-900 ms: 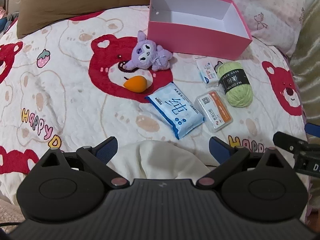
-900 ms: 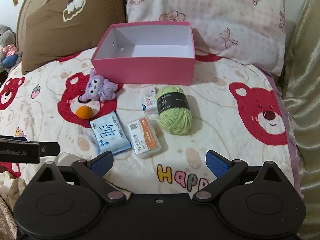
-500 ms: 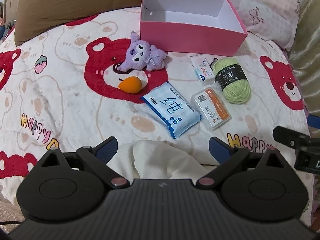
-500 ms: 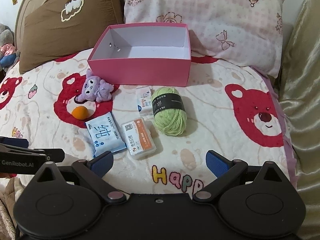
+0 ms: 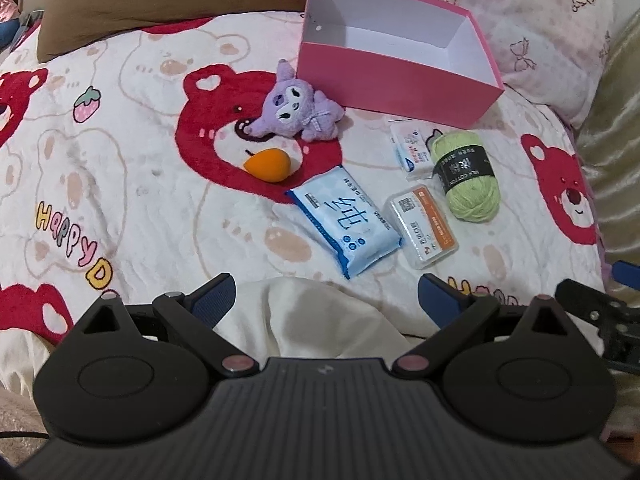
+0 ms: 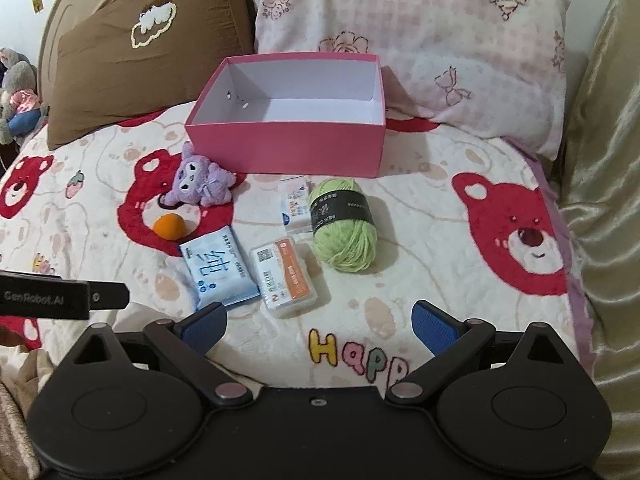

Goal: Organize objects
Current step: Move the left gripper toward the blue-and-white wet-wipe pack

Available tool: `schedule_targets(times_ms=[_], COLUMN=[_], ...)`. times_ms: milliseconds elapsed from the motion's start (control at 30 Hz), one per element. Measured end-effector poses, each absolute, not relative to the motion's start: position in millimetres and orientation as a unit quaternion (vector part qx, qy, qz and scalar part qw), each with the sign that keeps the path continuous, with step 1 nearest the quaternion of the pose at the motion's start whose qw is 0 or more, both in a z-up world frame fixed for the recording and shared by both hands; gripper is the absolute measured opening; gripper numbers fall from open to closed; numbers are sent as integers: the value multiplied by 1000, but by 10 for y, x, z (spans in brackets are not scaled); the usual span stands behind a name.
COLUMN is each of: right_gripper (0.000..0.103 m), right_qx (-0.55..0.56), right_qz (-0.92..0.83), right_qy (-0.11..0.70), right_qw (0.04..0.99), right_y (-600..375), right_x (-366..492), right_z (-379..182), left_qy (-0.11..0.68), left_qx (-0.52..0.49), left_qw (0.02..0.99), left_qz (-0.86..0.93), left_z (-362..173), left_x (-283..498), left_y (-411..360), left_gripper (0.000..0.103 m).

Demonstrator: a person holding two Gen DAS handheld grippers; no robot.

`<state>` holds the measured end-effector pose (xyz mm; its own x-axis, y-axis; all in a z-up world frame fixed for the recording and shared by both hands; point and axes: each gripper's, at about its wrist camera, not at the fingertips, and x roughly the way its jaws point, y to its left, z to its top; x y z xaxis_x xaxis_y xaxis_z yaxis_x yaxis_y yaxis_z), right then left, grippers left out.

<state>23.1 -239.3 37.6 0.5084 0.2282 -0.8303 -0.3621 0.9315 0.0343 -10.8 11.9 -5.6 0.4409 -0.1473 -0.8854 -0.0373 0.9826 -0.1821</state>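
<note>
An empty pink box point(image 5: 396, 80) point(image 6: 286, 146) stands at the back of the bed. In front of it lie a purple plush point(image 5: 298, 108) point(image 6: 200, 182), an orange sponge point(image 5: 267, 165) point(image 6: 169, 227), a blue wipes pack point(image 5: 345, 222) point(image 6: 218, 270), an orange-and-white case point(image 5: 422, 226) point(image 6: 284, 282), a small white packet point(image 5: 412, 152) point(image 6: 295, 206) and a green yarn ball point(image 5: 468, 176) point(image 6: 344, 226). My left gripper point(image 5: 326, 300) is open above cream cloth point(image 5: 316, 328), short of the objects. My right gripper point(image 6: 320, 326) is open with nothing between its fingers, just in front of the case.
A brown pillow point(image 6: 148, 52) and a pink patterned pillow point(image 6: 440, 40) lean behind the box. A bear-print blanket point(image 5: 120, 168) covers the bed. Shiny gold fabric point(image 6: 600, 160) borders the right side. A stuffed toy point(image 6: 16, 96) sits at the far left.
Both views have shifted slightly, and the objects now look a little closer in each. Both grippers stay open; no object has moved.
</note>
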Motion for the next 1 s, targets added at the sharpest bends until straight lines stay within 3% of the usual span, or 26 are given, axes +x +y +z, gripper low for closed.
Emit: schedule_targets(times_ms=[1000], right_gripper=[100], right_qx=[-102], right_qz=[169], right_qy=[462], right_qw=[864], right_y=[-2335], right_x=[211], right_z=[313], left_qy=[507], left_qx=[-67], left_qw=[858], left_qz=[-37], left_z=[-6], left_x=[-175], left_y=[99], left_gripper=[99])
